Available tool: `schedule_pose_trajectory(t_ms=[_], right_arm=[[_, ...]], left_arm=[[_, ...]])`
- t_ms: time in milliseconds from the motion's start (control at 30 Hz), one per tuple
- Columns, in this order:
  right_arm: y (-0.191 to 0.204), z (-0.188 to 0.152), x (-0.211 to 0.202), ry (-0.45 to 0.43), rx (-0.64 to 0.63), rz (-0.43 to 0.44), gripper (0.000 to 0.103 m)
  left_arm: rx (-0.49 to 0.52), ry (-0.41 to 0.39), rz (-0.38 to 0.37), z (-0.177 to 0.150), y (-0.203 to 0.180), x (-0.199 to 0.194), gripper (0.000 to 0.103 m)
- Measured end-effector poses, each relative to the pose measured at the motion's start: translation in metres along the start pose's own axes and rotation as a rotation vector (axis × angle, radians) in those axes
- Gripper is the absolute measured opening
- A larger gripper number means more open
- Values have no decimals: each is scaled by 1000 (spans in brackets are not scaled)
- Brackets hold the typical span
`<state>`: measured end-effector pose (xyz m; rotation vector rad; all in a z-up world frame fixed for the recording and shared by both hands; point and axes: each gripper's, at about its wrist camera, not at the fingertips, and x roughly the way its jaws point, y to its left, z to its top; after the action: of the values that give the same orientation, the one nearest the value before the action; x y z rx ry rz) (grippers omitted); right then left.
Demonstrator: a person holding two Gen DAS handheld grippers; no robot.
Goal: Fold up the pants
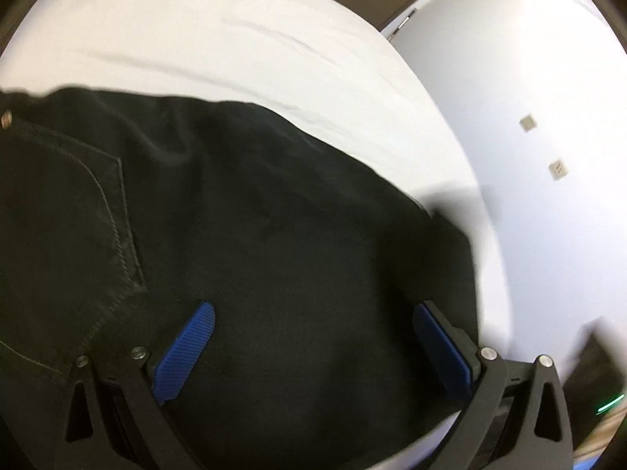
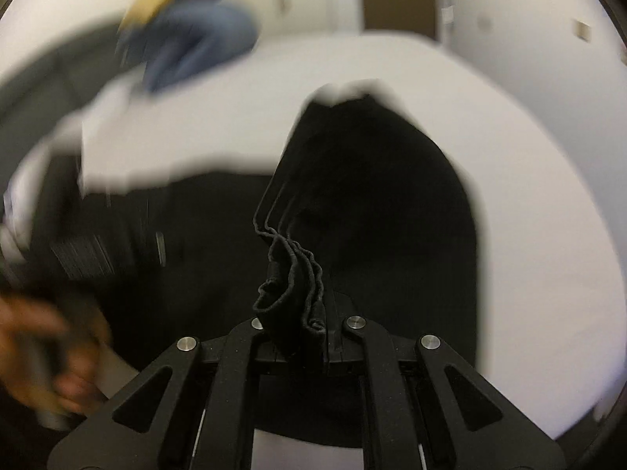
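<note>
Your right tongs (image 2: pixel 298 325) are clamped on a bunched hem of the black pants (image 1: pixel 274 215), with several stacked edges of the cloth pinched between the jaws and the rest of that end hanging away from them toward the white bed (image 2: pixel 529 196). Your left tongs (image 1: pixel 313 344) stand wide apart above the upper part of the pants, blue pads (image 1: pixel 184 348) bare, holding nothing; a stitched pocket (image 1: pixel 98 211) and a rivet lie just to their left.

The pants lie spread on the bed, apparently already doubled leg on leg, since more than one hem sits in the right grip. The lengthwise fold looks done; what seems left is to carry the hem end over to the waist and flatten the stack. A blue garment (image 2: pixel 196 47) lies farther back on the bed, well apart from the pants. Your left hand (image 2: pixel 43 356) shows blurred at the edge of the right view.
</note>
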<state>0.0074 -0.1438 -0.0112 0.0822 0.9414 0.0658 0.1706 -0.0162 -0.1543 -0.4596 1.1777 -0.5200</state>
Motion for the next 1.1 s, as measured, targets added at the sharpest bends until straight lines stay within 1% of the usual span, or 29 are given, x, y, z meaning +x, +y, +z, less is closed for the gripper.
schedule_pose_trajectory(t_ms=[33,133,200,233,267,300,367,400,467,533,567,600,633,667,700,733,767,867,900,967,1100], right_arm=[[3,-6,7,17,16,-10,7],[2,-11,7,-6,9,-10,7],[-2,-16,-8,-21,29,-5,7],[-6,-22,-10,-31,34,-11,7],[-6,-23,-11,-42,38,-17,7],[-2,-25,-21,-62,36,-24,7],[10,-29,-35,-101,-6,-54,7],[13,-27,-35,-116,-22,-65,7],[20,-30,-43,-132,-38,-72,7],[27,-28,-56,-141,-71,-85,7],[21,-24,-70,-146,-86,-93,7],[24,-26,-75,-149,-103,-102,7],[20,-20,-68,-146,-103,-101,8],[20,-22,-71,-142,-100,-96,8],[21,-23,-73,-143,-98,-94,8],[23,-24,-76,-142,-98,-92,8],[25,-24,-78,-138,-98,-83,8],[36,-25,-82,-125,-100,-52,8],[39,-26,-80,-123,-104,-39,8],[46,-16,-75,-115,-102,-4,8],[69,-6,-71,-81,-81,101,8]], left_arm=[[-11,11,-11,1,0,0,103],[-28,45,-33,6,-3,5,103],[-24,62,-19,9,-7,10,103],[-15,71,-11,11,-10,12,103],[-5,85,-8,15,-14,15,103],[-5,98,-8,17,-15,17,103],[-10,126,-21,23,-20,15,103],[-14,144,-37,26,-23,16,103],[-11,182,-66,31,-23,22,103],[10,203,-58,34,-26,25,103],[18,212,-52,36,-27,24,102],[21,214,-67,38,-27,23,101],[27,213,-80,37,-28,21,91],[45,229,-82,38,-28,20,63],[58,254,-79,39,-28,23,44],[70,281,-77,39,-27,25,18],[89,299,-78,39,-26,25,16],[189,304,-48,42,-24,15,11],[221,310,-36,44,-23,9,10],[274,327,-8,53,-16,3,10],[336,338,45,65,9,-13,10]])
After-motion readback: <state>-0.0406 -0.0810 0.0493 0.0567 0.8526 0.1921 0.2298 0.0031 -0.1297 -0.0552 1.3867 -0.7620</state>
